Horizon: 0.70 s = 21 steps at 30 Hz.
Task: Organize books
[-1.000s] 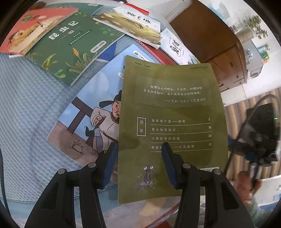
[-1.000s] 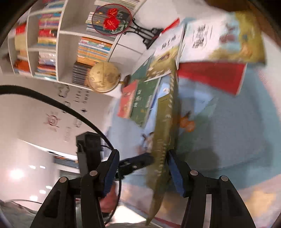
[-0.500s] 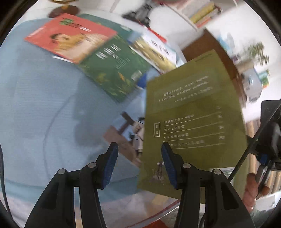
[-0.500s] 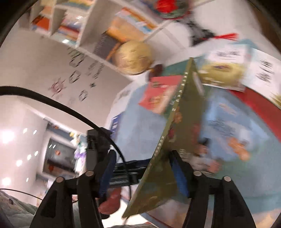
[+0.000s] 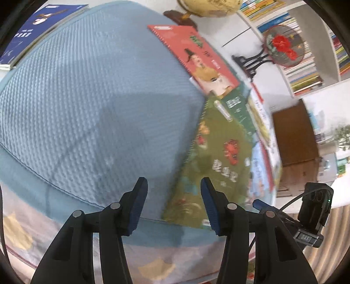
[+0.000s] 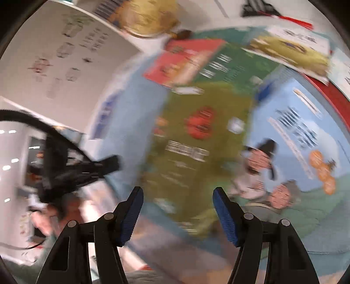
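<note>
An olive-green book [image 5: 218, 157] with a red beetle on its cover lies flat on the blue quilted mat [image 5: 87, 98], cover up. My left gripper [image 5: 172, 183] hovers open just left of it, with nothing between its pads. In the blurred right wrist view the same olive book [image 6: 196, 139] lies below my right gripper [image 6: 178, 192], which is open and clear of it. A red book [image 5: 196, 56], a dark green book [image 5: 236, 104] and a light blue picture book [image 6: 295, 153] lie beyond and to the right, overlapping.
A dark blue book [image 5: 32, 32] lies off the mat's far left corner. A globe [image 5: 207, 8], a round fan ornament on a black stand [image 5: 282, 45] and a bookshelf [image 5: 306, 72] stand behind. A brown cabinet [image 5: 293, 135] is at right.
The olive book stood on edge in the right gripper with its back cover to the left camera. It now lies flat, front cover up, and the right jaws have let go. Both views swung left.
</note>
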### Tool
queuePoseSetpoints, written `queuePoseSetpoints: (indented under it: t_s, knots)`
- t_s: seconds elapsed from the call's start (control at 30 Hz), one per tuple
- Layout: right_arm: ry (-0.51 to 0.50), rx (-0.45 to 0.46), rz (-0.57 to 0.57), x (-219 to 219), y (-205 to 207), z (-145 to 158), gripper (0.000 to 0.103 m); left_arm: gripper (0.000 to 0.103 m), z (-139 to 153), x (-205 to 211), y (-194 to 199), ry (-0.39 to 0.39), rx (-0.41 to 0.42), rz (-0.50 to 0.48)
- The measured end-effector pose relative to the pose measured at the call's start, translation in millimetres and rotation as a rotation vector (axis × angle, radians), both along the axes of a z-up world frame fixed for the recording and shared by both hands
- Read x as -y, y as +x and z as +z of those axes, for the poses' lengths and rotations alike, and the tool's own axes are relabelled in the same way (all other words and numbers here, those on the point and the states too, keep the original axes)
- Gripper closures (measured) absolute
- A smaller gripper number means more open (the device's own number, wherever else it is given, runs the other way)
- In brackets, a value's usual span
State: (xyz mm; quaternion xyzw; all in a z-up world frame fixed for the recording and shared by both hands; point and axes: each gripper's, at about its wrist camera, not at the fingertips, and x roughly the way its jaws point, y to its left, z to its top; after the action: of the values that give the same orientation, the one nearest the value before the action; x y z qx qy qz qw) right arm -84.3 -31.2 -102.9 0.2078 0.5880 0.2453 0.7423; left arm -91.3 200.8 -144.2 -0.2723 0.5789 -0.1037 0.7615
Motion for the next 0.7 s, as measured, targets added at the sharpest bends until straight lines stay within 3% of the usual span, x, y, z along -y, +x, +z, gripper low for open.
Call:
queuePoseSetpoints:
  t_s: [0.07, 0.13, 0.23, 0.4, 0.5, 0.57, 0.63, 0.7]
  knots:
    - [-0.049, -0.004, -0.015, 3, -2, -10, 0.039, 0.056, -8, 11, 3, 0.025, -0.019, -0.018]
    - [-0.081, -0.008, -0.009, 7, -1, -18, 0.046, 0.056, -16, 24, 7, 0.061, -0.031, -0.057]
    - [-0.056, 0.002, 0.019, 5, -1, -22, 0.055, 0.056, -13, 42, 8, 0.139, -0.006, -0.113]
    - [-0.077, 0.025, 0.039, 0, 0, -22, 0.056, 0.056, -4, 56, 10, 0.15, 0.009, -0.172]
    - [-0.071, 0.027, 0.013, 11, 1, -22, 0.056, 0.056, 20, 41, -1, -0.051, 0.084, -0.163]
    - [0.001, -0.004, -0.015, 24, 4, -27, 0.056, 0.056, 34, 30, -4, -0.198, 0.125, -0.146]
    - [0.046, -0.023, -0.036, 33, 3, -29, 0.056, 0.058, 36, 32, -3, -0.194, 0.136, -0.15]
    - [0.051, -0.021, -0.034, 38, 3, -29, 0.056, 0.063, 28, 38, -1, -0.113, 0.115, -0.162]
